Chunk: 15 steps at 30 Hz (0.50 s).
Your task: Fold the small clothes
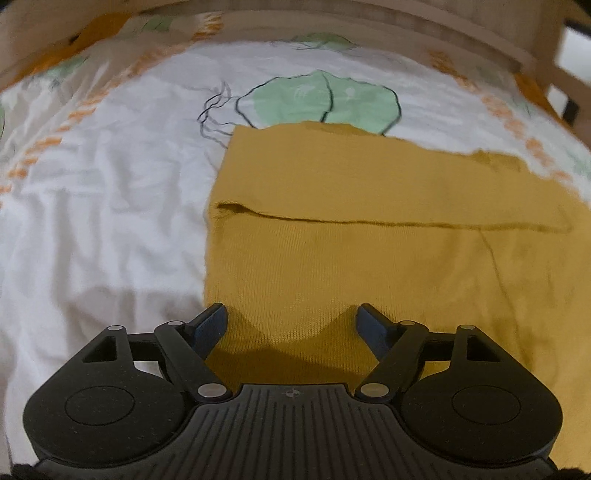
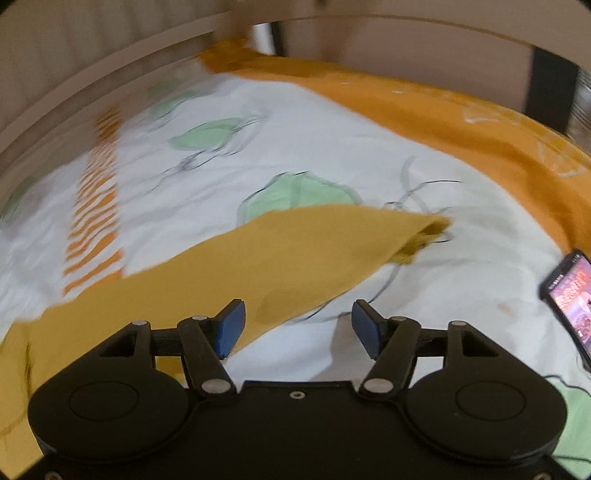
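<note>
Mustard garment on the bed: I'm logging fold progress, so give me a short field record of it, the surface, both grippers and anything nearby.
garment: mustard knit garment, lying flat, one fold edge across it
surface: white leaf-print bedsheet
left gripper: open, over the garment's near part, holding nothing
right gripper: open, at the garment's edge, holding nothing
nearby: phone, screen lit, lying on the sheet beside the garment

Leaf-print white bedsheet (image 1: pixel 110 206); orange blanket (image 2: pixel 461 122); lit phone (image 2: pixel 570 295); possibly wooden bedframe (image 1: pixel 369 29).
</note>
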{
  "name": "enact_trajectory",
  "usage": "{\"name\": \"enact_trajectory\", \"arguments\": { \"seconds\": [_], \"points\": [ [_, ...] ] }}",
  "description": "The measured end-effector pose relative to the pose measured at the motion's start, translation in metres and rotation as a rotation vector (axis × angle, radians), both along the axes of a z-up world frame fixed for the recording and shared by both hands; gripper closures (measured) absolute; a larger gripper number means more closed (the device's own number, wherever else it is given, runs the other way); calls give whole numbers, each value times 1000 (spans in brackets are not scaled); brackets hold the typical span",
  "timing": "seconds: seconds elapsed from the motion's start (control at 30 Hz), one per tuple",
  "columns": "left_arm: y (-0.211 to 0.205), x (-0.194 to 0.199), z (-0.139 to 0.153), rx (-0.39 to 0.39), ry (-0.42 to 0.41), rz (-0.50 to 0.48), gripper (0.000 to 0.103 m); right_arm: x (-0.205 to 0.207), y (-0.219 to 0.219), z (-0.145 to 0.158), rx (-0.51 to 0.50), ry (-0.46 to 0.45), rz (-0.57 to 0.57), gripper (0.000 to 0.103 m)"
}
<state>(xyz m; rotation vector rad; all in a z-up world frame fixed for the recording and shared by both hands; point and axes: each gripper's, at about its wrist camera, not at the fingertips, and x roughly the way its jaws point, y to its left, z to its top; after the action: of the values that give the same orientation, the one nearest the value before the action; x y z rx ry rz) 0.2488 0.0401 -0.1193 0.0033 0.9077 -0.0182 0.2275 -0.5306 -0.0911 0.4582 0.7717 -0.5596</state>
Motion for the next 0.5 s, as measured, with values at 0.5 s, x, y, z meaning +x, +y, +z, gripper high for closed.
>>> {"name": "enact_trajectory", "arguments": {
  "seconds": [0.5],
  "points": [
    [-4, 0, -8, 29, -14, -41, 17, 5, -62, -23, 159, -119, -176, 46]
  ]
}}
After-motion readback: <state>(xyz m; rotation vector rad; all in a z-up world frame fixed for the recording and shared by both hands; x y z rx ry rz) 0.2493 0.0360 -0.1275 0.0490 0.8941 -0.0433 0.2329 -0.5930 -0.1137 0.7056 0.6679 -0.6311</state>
